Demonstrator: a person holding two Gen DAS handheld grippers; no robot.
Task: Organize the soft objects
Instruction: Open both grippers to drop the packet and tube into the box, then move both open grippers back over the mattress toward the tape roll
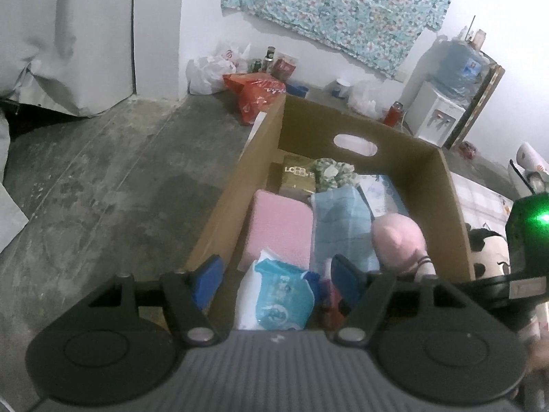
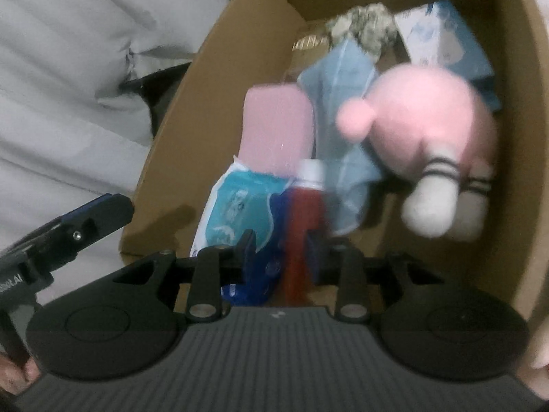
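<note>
An open cardboard box (image 1: 260, 158) sits on the floor. Inside lie a folded pink towel (image 1: 281, 230), a light blue cloth (image 1: 339, 219), a pink plush toy with white striped feet (image 2: 418, 120), a teal wipes pack (image 1: 281, 295) and a flowered fabric bundle (image 1: 333, 171). My left gripper (image 1: 276, 267) hovers open over the box's near end, holding nothing. My right gripper (image 2: 281, 240) is low inside the box. A red tube with a white cap (image 2: 303, 213) stands between its fingers, against the right one, with a gap on the left side. That view is blurred.
A panda plush (image 1: 487, 257) lies outside the box's right wall. Bags and bottles (image 1: 254, 72) crowd the far wall, beside a water dispenser (image 1: 442, 103). Grey concrete floor (image 1: 113, 178) stretches left of the box. One of the left gripper's fingers (image 2: 96, 213) shows beside the box.
</note>
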